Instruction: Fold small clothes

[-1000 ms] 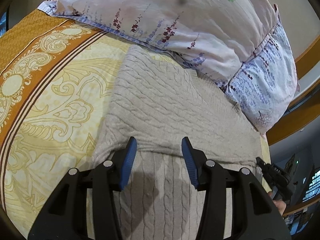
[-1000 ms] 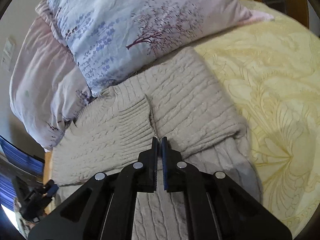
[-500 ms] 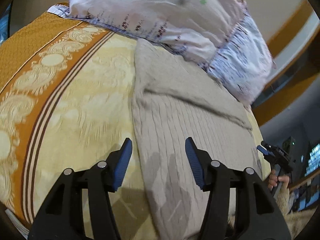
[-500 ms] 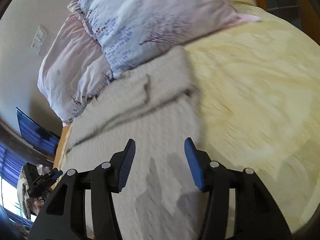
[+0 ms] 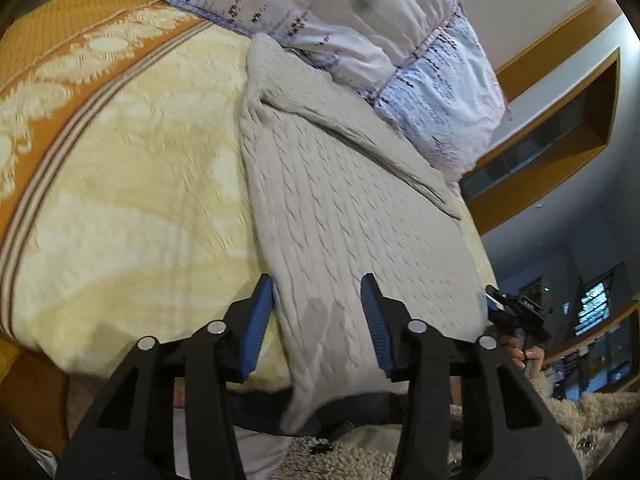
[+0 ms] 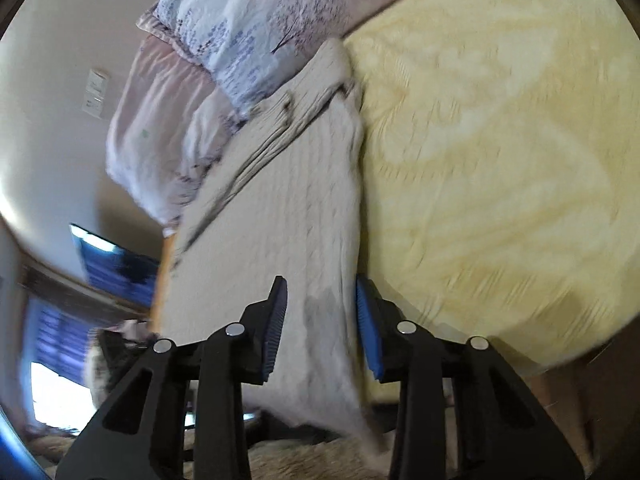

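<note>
While the orange border point(image 5: 60, 92) of the yellow bedspread point(image 5: 132, 208) runs along the far left in the left wrist view, the beige cable-knit sweater point(image 5: 340, 208) lies lengthwise on the bed just right of it, its far end tucked against the floral pillows point(image 5: 400, 40) and its near end drooping over the mattress edge. The left hand-held gripper point(image 5: 318, 320) hovers over that near end with its blue-padded jaws spread wide and nothing between them; its left pad sits about at the sweater's left edge. Farther right in the same view, the right hand-held gripper point(image 5: 516, 312) shows small at the sweater's right edge. In its own view, the right hand-held gripper point(image 6: 320, 320) is likewise spread and empty, straddling the sweater's point(image 6: 280, 220) right-hand border where it meets the yellow bedspread point(image 6: 500, 160). A fold of knit, probably the sleeves laid across, bunches near the pillows point(image 6: 240, 32).

The sweater looks thick, soft and limp, moderately heavy for its size; it should sag and stretch if lifted from one point only. The textured knit should not slip in the pads. My judgement is that the best hold is the two near corners of the hanging end, one per gripper, pinching through all layers so the folded part does not slide open.
</note>
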Available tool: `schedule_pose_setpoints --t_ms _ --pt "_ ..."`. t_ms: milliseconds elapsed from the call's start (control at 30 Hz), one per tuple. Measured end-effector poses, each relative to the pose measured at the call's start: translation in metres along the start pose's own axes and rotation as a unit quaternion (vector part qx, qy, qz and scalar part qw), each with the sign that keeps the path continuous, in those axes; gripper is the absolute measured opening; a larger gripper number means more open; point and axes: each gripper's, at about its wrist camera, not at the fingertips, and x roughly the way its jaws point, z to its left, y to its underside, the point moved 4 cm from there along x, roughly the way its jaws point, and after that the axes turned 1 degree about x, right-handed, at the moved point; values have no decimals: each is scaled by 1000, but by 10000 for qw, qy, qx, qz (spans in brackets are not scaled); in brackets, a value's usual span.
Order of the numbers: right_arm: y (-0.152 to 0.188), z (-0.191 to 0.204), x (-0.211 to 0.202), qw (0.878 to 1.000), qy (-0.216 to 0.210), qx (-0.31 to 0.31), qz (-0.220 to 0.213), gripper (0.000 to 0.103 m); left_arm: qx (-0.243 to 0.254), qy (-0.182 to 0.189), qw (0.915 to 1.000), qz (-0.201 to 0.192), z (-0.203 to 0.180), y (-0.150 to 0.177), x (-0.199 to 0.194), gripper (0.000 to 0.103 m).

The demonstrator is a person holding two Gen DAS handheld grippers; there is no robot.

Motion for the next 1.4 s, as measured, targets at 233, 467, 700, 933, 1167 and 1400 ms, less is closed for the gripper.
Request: schedule_pose_setpoints --t_ms 233,467,700,933,1167,1400 --pt "29 8 3 9974 -576 -72 420 32 -24 624 9979 168 -12 28 -1 40" --pt "51 19 4 9945 -614 -477 706 27 123 945 9943 468 -22 45 7 40" --pt "57 16 7 9934 -640 -408 855 15 134 1083 9912 747 -32 55 23 40" --pt "53 27 2 9924 -626 -755 744 9 244 1068 9903 855 -38 55 27 9" --pt "42 45 -9 9906 -719 -1113 338 8 582 932 9911 749 -44 46 15 6" --pt "19 69 -21 9842 -935 -1473 -299 8 428 802 9956 248 -35 17 -3 5"
